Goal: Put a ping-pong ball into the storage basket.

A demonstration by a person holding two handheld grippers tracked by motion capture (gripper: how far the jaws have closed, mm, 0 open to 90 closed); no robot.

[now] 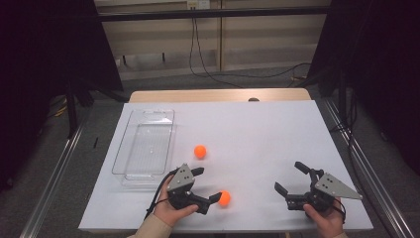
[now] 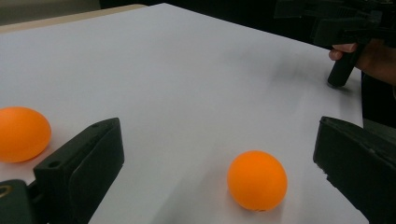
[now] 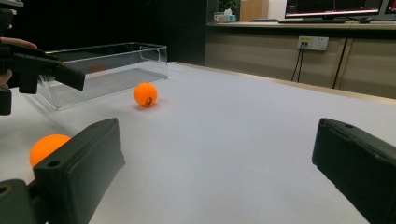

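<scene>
Two orange balls lie on the white table. The nearer ball (image 1: 224, 198) (image 2: 257, 180) sits just ahead of my left gripper (image 1: 208, 184) (image 2: 219, 140), between its open jaws and untouched. The farther ball (image 1: 199, 151) (image 2: 21, 134) (image 3: 145, 94) rests close to a clear plastic tray (image 1: 143, 144) (image 3: 107, 70). My right gripper (image 1: 288, 176) (image 3: 217, 140) stands open at the front right with nothing between its jaws. In the right gripper view the nearer ball (image 3: 46, 147) peeks out behind the left jaw.
The white sheet (image 1: 257, 129) covers the table, with a strip of bare wood (image 1: 218, 95) at the far edge. A cable (image 1: 203, 59) trails on the floor beyond. The other hand's gripper (image 2: 345, 32) (image 3: 42, 65) shows far off in each gripper view.
</scene>
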